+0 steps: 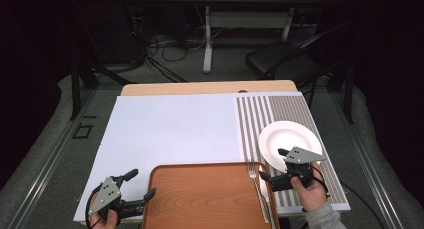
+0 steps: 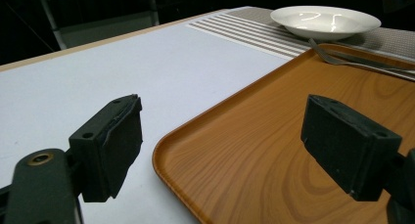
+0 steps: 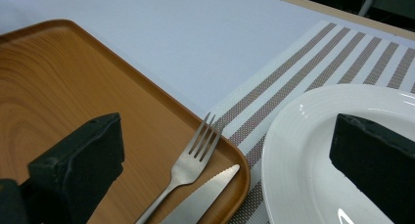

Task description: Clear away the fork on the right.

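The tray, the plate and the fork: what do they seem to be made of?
The tray looks like wood or wood-print laminate: orange-brown grain lines, smooth satin surface. The plate appears to be glazed white ceramic, with bright light reflections. The fork looks like polished metal, probably steel: silver-grey and shiny.

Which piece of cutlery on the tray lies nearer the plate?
The knife: it lies along the tray's edge beside the plate, with the fork on its far side.
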`<state>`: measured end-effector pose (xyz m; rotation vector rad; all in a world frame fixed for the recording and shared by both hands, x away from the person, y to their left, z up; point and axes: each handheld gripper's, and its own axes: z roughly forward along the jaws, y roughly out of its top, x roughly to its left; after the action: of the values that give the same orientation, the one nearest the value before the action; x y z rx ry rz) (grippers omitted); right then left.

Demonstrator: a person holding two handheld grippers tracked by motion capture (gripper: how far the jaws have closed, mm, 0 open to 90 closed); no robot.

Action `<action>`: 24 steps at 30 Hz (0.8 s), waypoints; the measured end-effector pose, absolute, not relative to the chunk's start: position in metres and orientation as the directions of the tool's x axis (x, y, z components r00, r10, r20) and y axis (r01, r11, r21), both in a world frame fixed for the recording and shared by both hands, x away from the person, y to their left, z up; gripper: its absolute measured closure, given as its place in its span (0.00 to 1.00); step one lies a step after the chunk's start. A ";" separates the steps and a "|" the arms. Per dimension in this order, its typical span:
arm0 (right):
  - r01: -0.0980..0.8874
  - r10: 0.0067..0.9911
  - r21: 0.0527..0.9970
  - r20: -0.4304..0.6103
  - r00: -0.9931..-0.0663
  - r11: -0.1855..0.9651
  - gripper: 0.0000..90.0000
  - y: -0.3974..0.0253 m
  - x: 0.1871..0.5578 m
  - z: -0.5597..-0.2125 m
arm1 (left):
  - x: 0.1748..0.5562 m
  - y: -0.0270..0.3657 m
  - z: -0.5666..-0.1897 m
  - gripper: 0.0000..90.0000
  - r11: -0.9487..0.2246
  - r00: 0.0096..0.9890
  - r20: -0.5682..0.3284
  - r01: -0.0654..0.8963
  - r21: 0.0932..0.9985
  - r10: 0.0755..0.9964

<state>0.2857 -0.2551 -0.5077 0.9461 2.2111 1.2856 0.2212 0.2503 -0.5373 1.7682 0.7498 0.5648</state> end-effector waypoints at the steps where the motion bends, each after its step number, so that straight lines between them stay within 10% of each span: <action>1: 0.348 0.729 0.870 -0.020 -0.684 0.350 0.00 -0.255 0.286 -0.508 | 0.221 0.250 -0.537 0.18 -0.219 0.688 0.013 0.213 0.952 0.726; 24: 0.308 0.654 0.655 -0.383 -0.652 0.690 0.00 -0.272 0.288 -0.502 | 0.221 0.250 -0.537 0.18 -0.221 0.688 0.013 0.214 0.951 0.725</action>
<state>0.2879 -0.2723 -0.5020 0.7343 2.2844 0.7358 0.2211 0.2503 -0.5374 1.7707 0.7508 0.5644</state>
